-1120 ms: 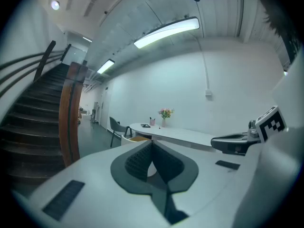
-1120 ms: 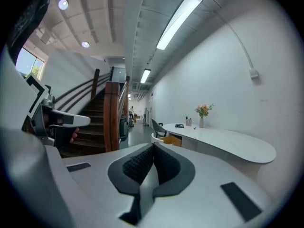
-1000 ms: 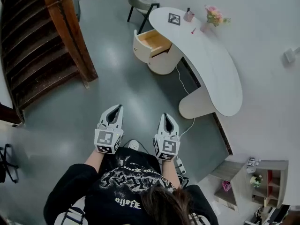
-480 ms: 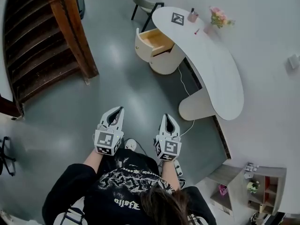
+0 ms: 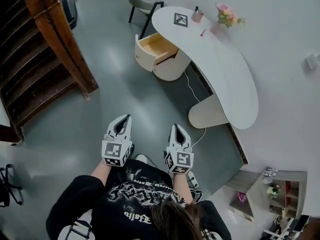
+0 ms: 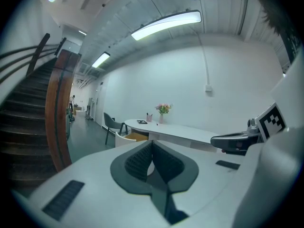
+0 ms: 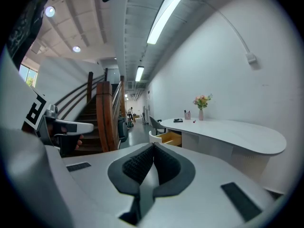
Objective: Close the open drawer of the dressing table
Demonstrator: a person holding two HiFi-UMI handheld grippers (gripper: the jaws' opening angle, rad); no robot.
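Observation:
The white curved dressing table (image 5: 225,69) stands against the wall at the upper right. Its drawer (image 5: 152,48) is pulled out at the table's far end, its wooden inside showing; it also shows far ahead as the drawer (image 6: 129,137) and the drawer (image 7: 167,137). My left gripper (image 5: 123,119) and right gripper (image 5: 179,129) are held side by side in front of the person's chest, well short of the table. Both are shut with nothing between the jaws, as seen at the left gripper (image 6: 152,144) and right gripper (image 7: 153,147).
A wooden staircase (image 5: 35,59) with a thick banister rises at the left. A grey chair (image 5: 142,1) stands beyond the drawer. A pink flower vase (image 5: 225,16), a pen cup (image 5: 196,15) and a marker tile (image 5: 180,19) are on the tabletop. A cable (image 5: 195,104) trails on the grey floor.
The person has stepped forward, so table and staircase have shifted slightly in view. Both grippers stay shut and side by side.

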